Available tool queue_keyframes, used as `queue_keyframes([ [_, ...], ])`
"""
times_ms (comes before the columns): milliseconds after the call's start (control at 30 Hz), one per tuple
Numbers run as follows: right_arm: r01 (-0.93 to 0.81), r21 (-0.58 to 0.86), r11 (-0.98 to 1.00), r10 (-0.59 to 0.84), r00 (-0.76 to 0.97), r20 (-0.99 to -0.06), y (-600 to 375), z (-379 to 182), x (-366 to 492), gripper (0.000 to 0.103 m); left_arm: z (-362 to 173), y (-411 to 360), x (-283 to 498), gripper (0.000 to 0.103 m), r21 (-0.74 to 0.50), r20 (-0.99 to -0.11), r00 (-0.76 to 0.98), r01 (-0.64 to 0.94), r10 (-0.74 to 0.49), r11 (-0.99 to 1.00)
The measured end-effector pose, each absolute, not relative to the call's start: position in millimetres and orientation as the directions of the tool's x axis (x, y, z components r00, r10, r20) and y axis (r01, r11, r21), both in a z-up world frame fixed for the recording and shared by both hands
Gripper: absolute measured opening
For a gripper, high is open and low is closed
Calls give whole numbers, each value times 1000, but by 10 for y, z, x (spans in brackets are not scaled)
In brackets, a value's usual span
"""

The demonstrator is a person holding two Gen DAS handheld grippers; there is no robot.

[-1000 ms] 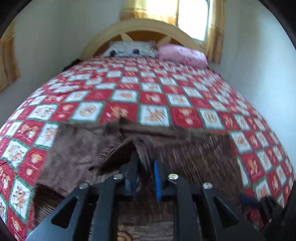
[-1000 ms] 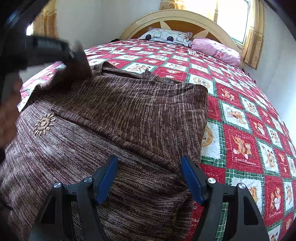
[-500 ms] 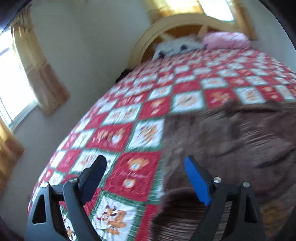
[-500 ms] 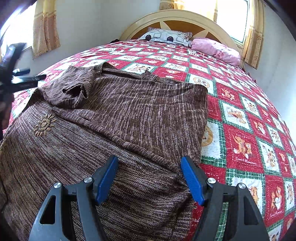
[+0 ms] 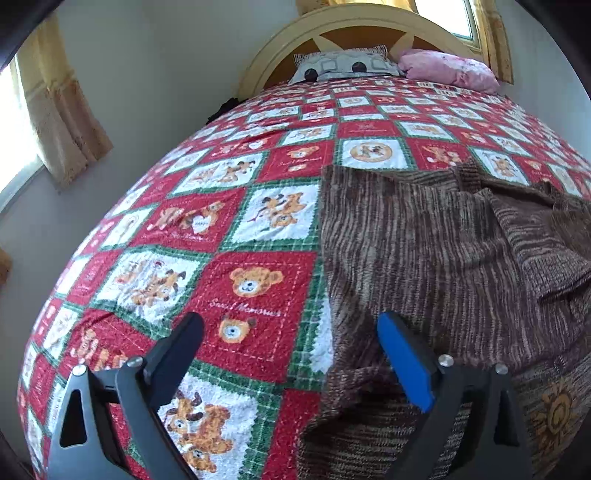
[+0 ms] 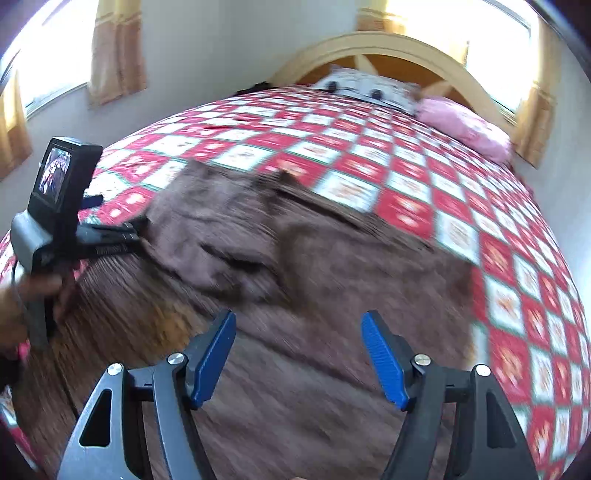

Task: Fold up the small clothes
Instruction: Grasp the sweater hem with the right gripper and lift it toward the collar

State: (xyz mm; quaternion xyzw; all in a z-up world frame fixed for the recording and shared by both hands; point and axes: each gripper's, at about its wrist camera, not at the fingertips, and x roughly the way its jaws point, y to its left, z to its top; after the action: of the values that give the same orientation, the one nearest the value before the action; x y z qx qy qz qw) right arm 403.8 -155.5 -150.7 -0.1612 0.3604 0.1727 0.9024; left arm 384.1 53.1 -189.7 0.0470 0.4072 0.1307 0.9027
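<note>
On the red-and-white checked quilt lies a soft, limp brown marled knit sweater, best pinched at its left edge, both hand-held grippers spread and empty.

Bedroom w/ plain pale walls. Bed takes most of the view, covered w/ a red/white/green teddy-bear patchwork quilt. Arched cream headboard w/ orange-brown panels at 12 o'clock; grey patterned pillow and pink pillow against it. Windows at 9–10 and 1 o'clock, bright daylight coming in, yellow-tan curtains beside each. Right wrist view blurred.
</note>
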Motion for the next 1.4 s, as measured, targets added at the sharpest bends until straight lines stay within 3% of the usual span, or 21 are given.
queue_keyframes([
  [133,-426,-331,842,80,705,-704,-1021,-1758,4370,70,-1941,696,3835,103,104,-749,625,-218,220,970],
  [167,-427,-343,837,55,689,-722,-974,-1834,4458,62,-1953,714,3836,103,90,-753,623,-220,211,971],
  [200,-417,-334,845,43,676,-735,-976,-1871,4525,39,-1959,723,3836,103,80,-756,623,-219,202,973],
  [233,-396,-309,865,46,675,-736,-1037,-1848,4581,29,-1966,728,3839,103,74,-758,622,-218,197,973],
  [267,-347,-246,905,61,678,-732,-1182,-1779,4646,26,-1970,726,3838,103,71,-758,623,-218,195,973],
  [467,14,-28,1000,-30,640,-768,-2305,-1695,4937,26,-1988,754,3837,103,44,-762,624,-217,173,975],
  [533,-1,35,999,27,641,-767,-2422,-1678,4877,26,-1991,766,3838,103,35,-762,626,-216,166,976],
  [700,-202,261,944,330,586,-740,-2202,-1675,4594,26,-1999,800,3835,103,9,-766,627,-216,145,976],
  [767,-270,239,933,353,549,-758,-1953,-1752,4518,26,-2000,802,3834,103,6,-765,628,-216,144,976],
  [833,-255,138,957,261,553,-791,-1778,-1850,4484,26,-2000,807,3835,103,4,-764,629,-216,142,976],
  [900,-259,172,950,292,546,-785,-1778,-1875,4430,8,-1998,818,3828,103,-6,-764,631,-216,135,976],
  [1267,-256,114,960,243,558,-793,-1915,-1878,4328,9,-2016,858,3798,103,-51,-776,625,-205,90,977],
  [1400,-238,-2,971,164,673,-721,-1785,-1616,4212,9,-2020,847,3788,103,-45,-777,622,-205,94,978],
])
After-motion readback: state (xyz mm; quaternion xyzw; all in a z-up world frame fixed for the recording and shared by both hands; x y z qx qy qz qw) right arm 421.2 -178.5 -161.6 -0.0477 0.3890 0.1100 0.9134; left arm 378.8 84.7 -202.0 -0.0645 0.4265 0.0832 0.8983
